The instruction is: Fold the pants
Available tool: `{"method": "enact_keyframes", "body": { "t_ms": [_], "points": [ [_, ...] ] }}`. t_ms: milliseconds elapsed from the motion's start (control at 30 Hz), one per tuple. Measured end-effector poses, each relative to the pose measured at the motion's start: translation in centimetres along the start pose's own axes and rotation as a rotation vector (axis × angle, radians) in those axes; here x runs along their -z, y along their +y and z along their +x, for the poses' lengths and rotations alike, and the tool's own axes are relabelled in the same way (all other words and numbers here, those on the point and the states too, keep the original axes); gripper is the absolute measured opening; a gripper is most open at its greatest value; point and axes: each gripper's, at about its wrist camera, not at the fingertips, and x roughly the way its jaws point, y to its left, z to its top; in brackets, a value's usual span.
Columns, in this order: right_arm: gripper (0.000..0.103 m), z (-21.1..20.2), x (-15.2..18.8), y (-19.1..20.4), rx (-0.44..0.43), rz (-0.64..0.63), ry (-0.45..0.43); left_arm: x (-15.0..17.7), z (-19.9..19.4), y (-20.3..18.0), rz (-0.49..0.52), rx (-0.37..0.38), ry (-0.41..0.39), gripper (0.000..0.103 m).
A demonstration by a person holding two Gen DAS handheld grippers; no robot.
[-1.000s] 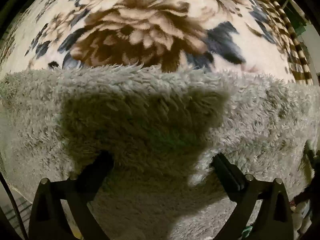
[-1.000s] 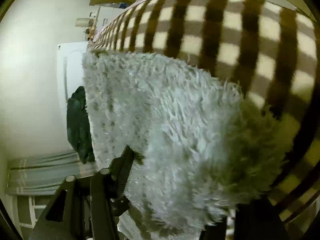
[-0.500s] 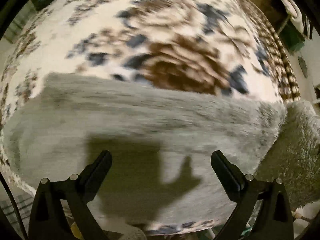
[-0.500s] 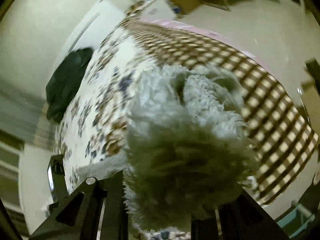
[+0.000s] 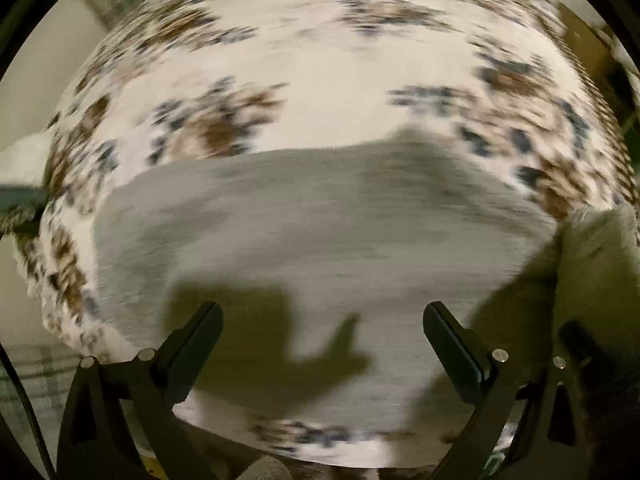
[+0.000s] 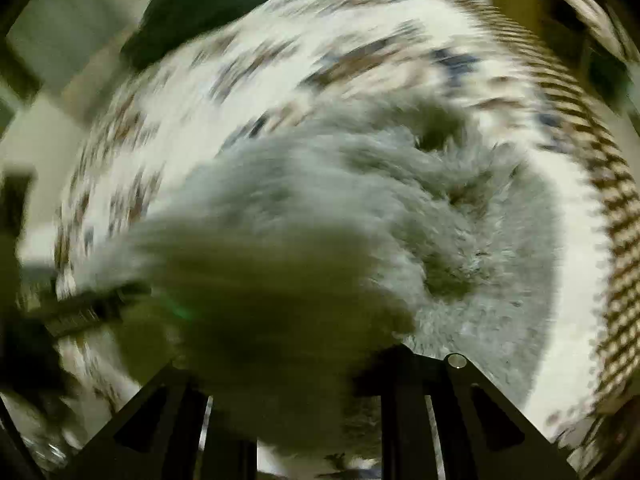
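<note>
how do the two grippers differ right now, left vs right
The left gripper has its jaws spread wide with nothing between them; the right gripper is clamped on a bunch of the fluffy grey pants. The left one hangs above a flat stretch of the pants on the floral blanket; the right one's view is mostly filled by raised, bunched fabric. Both have black fingers and point down at the bed.

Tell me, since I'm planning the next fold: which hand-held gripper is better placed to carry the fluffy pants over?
Right hand-held gripper: it already clamps a bunch of the fluffy grey pants. The left hangs open, holding nothing.
</note>
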Motion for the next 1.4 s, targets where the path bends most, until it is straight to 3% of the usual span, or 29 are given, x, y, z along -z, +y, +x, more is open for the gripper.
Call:
{"method": "enact_keyframes", "body": {
  "t_ms": [67,133,167,200,233,267,300,400,467,567,700,733,767,833,967,1067,1200,1233,1267,1300,1333,1367,1400],
  "points": [
    [0.02,3.1,1.2,4.2,0.035,-0.132,0.087,0.2,0.8,2.8,-0.043,-0.014,0.019,0.102],
    [0.027,5.9,2.5,7.3,0.06,-0.236,0.193,0.6,1.7,5.4,-0.089,-0.001,0.05,0.102],
    [0.039,6.6,3.0,8.3,0.071,-0.27,0.225,0.7,2.0,6.1,-0.104,0.012,0.06,0.102],
    [0.058,6.6,3.4,8.9,0.044,-0.279,0.24,0.8,2.1,6.7,-0.115,0.03,0.066,0.102],
    [0.068,6.2,3.6,9.1,0.005,-0.267,0.242,0.8,2.1,7.0,-0.117,0.045,0.064,0.102],
    [0.086,5.4,3.6,9.0,-0.048,-0.236,0.242,0.7,2.0,7.1,-0.114,0.07,0.059,0.102],
    [0.091,4.5,3.5,8.7,-0.087,-0.206,0.239,0.6,1.8,7.0,-0.11,0.089,0.056,0.102],
    [0.091,0.8,3.3,6.3,-0.186,-0.072,0.194,-0.1,0.9,6.0,-0.101,0.182,0.042,0.102],
    [0.091,-1.2,3.1,3.2,-0.197,0.05,0.158,-0.7,0.2,4.6,-0.092,0.263,0.033,0.102],
    [0.091,-2.3,3.6,-1.5,-0.101,0.191,0.146,-1.6,0.1,1.3,-0.037,0.336,0.034,0.102],
    [0.091,-1.1,3.7,-7.7,-0.002,0.34,0.16,-2.3,3.1,-4.5,0.096,0.319,0.089,0.102],
    [0.091,-0.7,3.6,-9.4,0.001,0.368,0.162,-2.3,4.2,-5.7,0.128,0.317,0.11,0.094],
    [0.091,-0.1,3.5,-10.6,0.008,0.387,0.169,-2.3,5.1,-6.6,0.15,0.312,0.119,0.062],
    [0.091,1.2,2.6,-11.8,0.04,0.388,0.184,-1.9,6.4,-7.6,0.173,0.328,0.139,0.018],
    [0.091,2.6,1.9,-11.7,0.107,0.363,0.23,-2.1,5.0,-4.9,0.126,0.307,0.06,0.012],
    [0.091,4.0,1.7,-11.0,0.146,0.334,0.263,-1.5,6.0,-3.4,0.078,0.286,0.098,0.011],
    [0.091,4.1,1.3,-9.1,0.167,0.338,0.281,-1.7,4.7,-3.0,0.055,0.281,0.078,0.019],
    [0.091,3.6,1.0,-8.5,0.162,0.326,0.269,-1.7,4.0,-2.4,0.032,0.277,0.062,0.036],
    [0.091,3.2,0.7,-7.7,0.158,0.308,0.256,-1.5,3.1,-1.4,-0.008,0.298,0.039,0.06],
    [0.091,2.5,0.8,-7.0,0.154,0.291,0.247,-1.2,2.1,0.0,-0.063,0.328,0.015,0.072],
    [0.091,2.1,0.7,-6.2,0.15,0.275,0.243,-0.6,1.1,2.0,-0.138,0.349,-0.017,0.092],
    [0.091,1.8,0.6,-5.1,0.141,0.252,0.245,0.1,0.4,4.0,-0.214,0.365,-0.046,0.1],
    [0.091,1.7,0.5,-3.9,0.129,0.226,0.247,0.6,0.0,6.0,-0.286,0.375,-0.068,0.101]
  ]
}}
